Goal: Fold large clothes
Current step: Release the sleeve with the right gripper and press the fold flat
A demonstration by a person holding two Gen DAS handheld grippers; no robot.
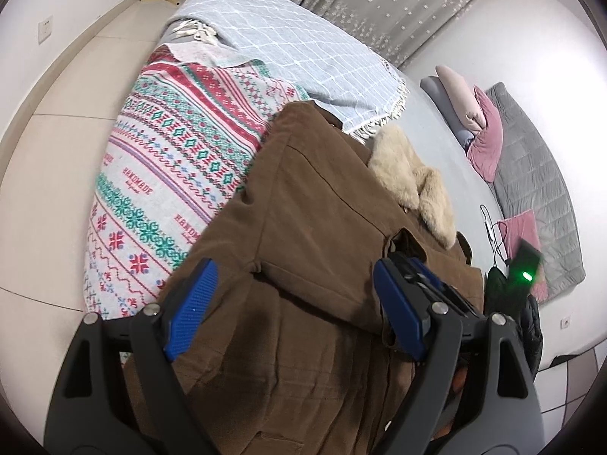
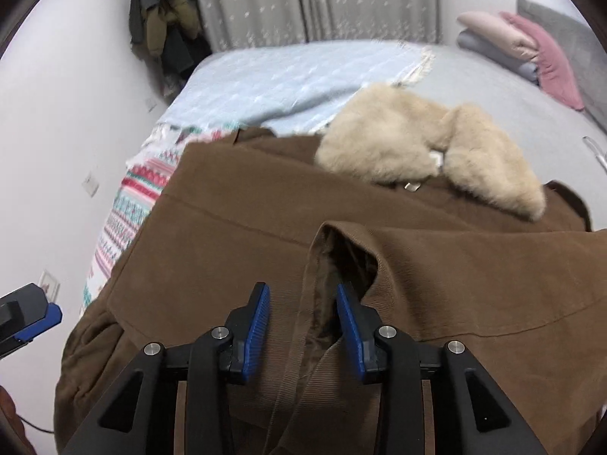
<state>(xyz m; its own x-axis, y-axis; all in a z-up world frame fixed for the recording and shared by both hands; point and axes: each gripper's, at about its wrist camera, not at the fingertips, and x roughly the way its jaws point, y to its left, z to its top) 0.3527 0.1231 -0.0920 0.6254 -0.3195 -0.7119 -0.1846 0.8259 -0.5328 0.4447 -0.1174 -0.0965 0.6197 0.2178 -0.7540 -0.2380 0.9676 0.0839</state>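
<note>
I see bed [image 1: 428, 121]; coat [image 1: 303, 227] spread across it, thick, heavy, floppy, I judge; fur collar [image 2: 417, 144] bulky; left gripper [image 1: 292, 303] fingers wide apart above coat; right gripper [image 2: 303, 314] fingers apart, straddling cuff [image 2: 341, 250]; I'd grip there.

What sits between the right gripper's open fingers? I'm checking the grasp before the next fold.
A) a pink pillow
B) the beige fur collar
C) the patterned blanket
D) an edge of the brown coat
D: in the right wrist view, the right gripper is open with a raised edge of the brown coat between its fingers, while the fur collar lies farther ahead.
</note>
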